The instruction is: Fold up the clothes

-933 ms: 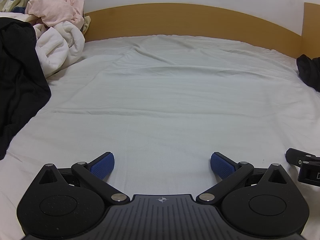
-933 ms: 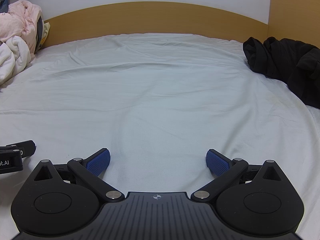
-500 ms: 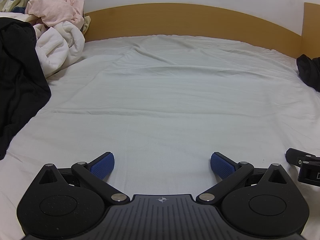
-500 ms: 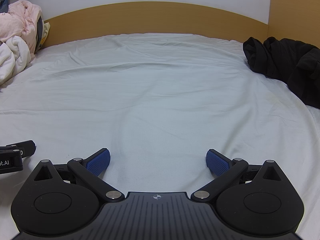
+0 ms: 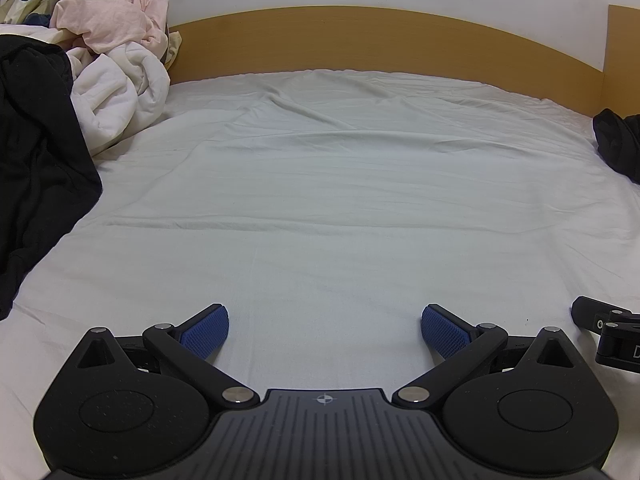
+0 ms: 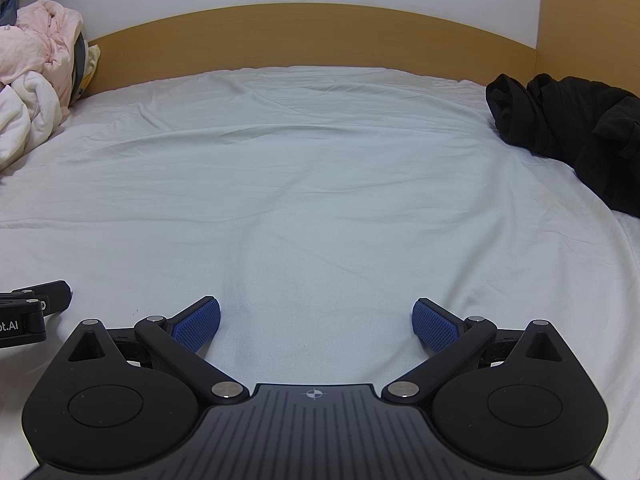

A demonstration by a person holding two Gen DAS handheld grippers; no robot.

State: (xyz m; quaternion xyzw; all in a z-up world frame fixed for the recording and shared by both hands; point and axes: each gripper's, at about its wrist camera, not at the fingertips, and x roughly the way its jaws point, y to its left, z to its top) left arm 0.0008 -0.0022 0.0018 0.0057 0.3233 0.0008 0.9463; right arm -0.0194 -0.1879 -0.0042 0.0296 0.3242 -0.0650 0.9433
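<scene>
Left gripper (image 5: 325, 330) is sitting low over the white sheet (image 5: 340, 208), jaws spread wide, holding nothing. Right gripper (image 6: 316, 322) is sitting just beside it, jaws equally wide and empty. Black garment (image 5: 36, 168) is lying at the left edge, near the left gripper. Further back, a second black garment (image 6: 572, 128) is lying crumpled at right. Pink and white clothes (image 5: 116, 60) are piling against the wooden headboard (image 5: 360, 40).
</scene>
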